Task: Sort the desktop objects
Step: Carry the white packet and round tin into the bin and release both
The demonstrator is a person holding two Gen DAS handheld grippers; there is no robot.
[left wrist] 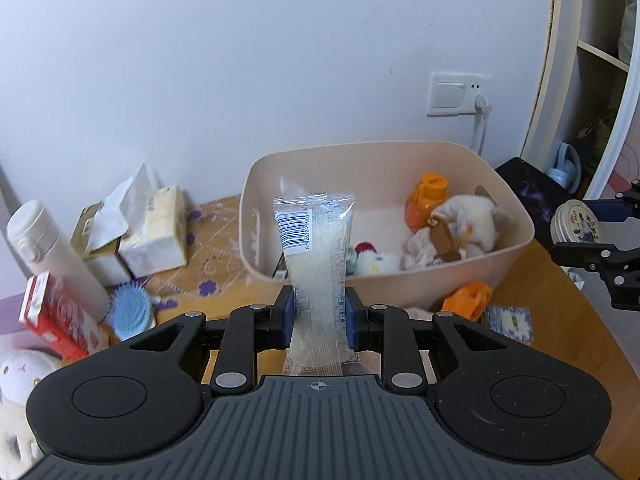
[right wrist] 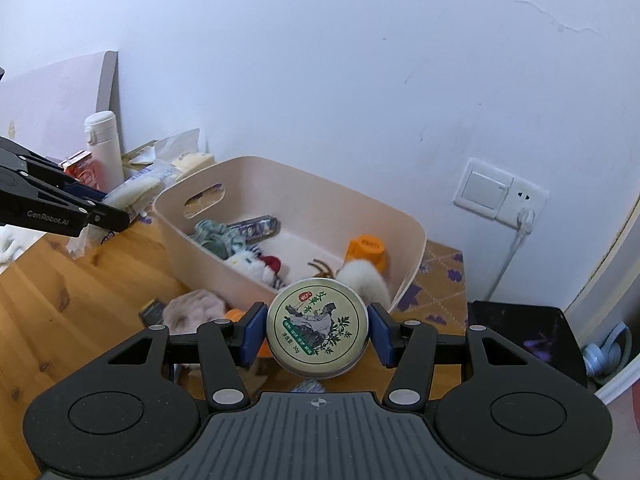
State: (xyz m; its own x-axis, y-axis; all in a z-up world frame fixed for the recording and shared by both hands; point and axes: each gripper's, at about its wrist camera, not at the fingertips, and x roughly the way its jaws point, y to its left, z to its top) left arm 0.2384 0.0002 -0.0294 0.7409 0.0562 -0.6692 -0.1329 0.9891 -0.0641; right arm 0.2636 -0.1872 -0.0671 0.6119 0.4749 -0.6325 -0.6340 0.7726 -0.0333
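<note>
My left gripper [left wrist: 319, 312] is shut on a clear plastic snack packet [left wrist: 316, 248] with a barcode, held upright just in front of the beige bin [left wrist: 384, 280]. My right gripper [right wrist: 317, 332] is shut on a round metal tin [right wrist: 318, 326] with a green printed lid, held above the desk at the bin's [right wrist: 208, 252] near corner. The bin holds an orange bottle [left wrist: 426, 200], white plush toys [left wrist: 472, 224] and a small red-and-white toy [left wrist: 372, 258]. The right gripper with the tin [left wrist: 576, 224] shows at the right edge of the left wrist view; the left gripper with the packet [right wrist: 132, 196] shows at the left of the right wrist view.
On the wooden desk [right wrist: 60, 300] left of the bin stand a white flask [left wrist: 52, 248], tissue packs [left wrist: 152, 228], a red box [left wrist: 56, 316] and a blue hairbrush [left wrist: 130, 314]. An orange item [left wrist: 468, 300] and a blue-white packet [left wrist: 512, 322] lie before the bin. A wall socket [right wrist: 500, 196] is behind.
</note>
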